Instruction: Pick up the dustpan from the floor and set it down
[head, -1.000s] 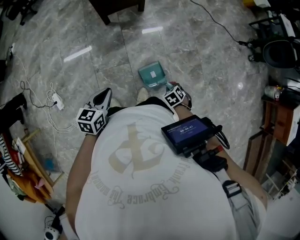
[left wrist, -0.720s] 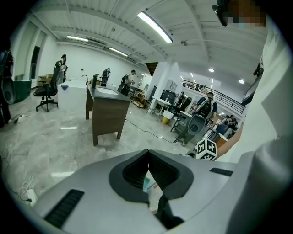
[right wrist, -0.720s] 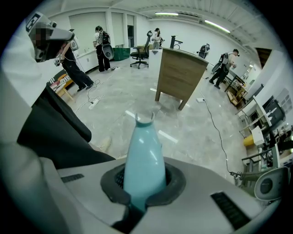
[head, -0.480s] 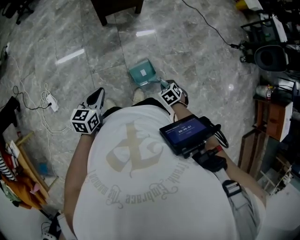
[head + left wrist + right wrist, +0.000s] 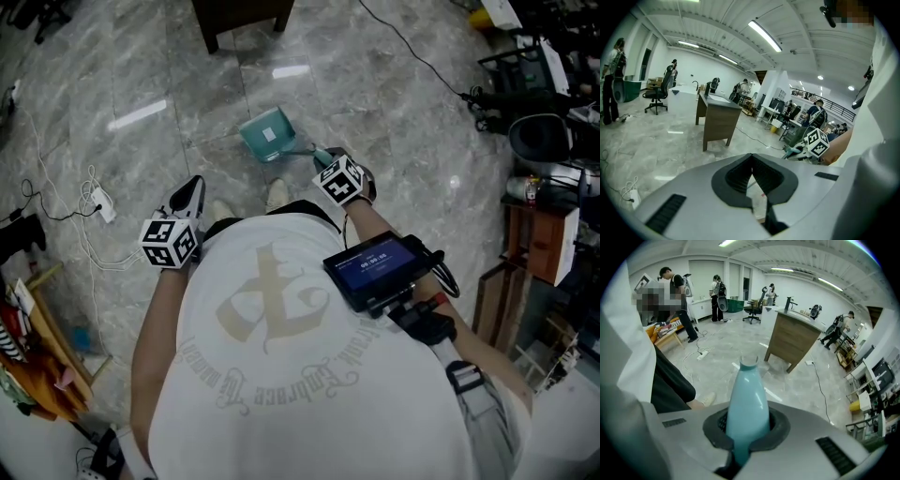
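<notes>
A grey marble floor [image 5: 394, 103] fills the head view, streaked with light reflections. The person [image 5: 281, 356] in a white printed shirt takes up most of the lower frame, bent forward over it, one pale shoe [image 5: 278, 192] showing just past the shirt's edge. A dark desk [image 5: 239, 14] stands at the top edge; the right gripper view shows it as a brown wooden desk well beyond the jaws. A black screen [image 5: 377, 265] sits on the person's right side, its display lit blue.

The teal dustpan [image 5: 266, 134] is ahead of the shoe and below the desk, its pan towards the desk and its handle running back to the right gripper [image 5: 325, 161]. That gripper is clamped on the handle: in its own view the pale blue shaft stands straight up between the dark pads (the pan itself is mostly hidden behind it). Whether the pan is clear of the floor cannot be told.

The left gripper [image 5: 190, 195] is off to the person's left, well apart from the dustpan, its jaws closed tip to tip with nothing between them. A white power strip [image 5: 101, 202] with a looped cord lies on the floor beyond it.
</notes>
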The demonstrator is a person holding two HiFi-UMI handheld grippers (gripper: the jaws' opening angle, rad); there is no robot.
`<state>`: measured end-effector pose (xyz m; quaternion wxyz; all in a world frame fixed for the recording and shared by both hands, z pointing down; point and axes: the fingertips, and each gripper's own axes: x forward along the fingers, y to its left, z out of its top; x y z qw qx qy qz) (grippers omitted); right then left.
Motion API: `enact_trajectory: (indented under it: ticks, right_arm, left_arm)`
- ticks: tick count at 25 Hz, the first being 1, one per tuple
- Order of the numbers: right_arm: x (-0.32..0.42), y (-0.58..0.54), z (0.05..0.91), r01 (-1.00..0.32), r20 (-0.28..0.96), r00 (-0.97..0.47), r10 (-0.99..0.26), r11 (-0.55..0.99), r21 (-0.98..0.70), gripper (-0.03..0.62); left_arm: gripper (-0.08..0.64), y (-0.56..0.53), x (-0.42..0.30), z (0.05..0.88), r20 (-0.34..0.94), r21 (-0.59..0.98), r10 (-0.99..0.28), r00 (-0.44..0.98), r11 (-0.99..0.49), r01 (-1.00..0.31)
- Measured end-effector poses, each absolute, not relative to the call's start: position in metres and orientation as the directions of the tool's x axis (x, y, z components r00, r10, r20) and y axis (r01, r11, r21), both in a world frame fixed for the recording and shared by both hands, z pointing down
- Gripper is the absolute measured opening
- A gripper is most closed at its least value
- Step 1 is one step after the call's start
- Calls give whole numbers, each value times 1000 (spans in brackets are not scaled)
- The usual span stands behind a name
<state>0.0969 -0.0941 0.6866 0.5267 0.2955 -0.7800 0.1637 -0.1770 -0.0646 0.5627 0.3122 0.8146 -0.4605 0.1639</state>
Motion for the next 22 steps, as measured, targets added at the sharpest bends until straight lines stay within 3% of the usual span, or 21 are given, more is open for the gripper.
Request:
enact_trajectory:
  ticks: [22]
  right_arm:
    - [-11, -123, 574, -447, 845, -446, -295, 891, 76, 20]
  left_arm:
    - [11, -70, -202, 547, 501, 331, -668, 550, -439, -835]
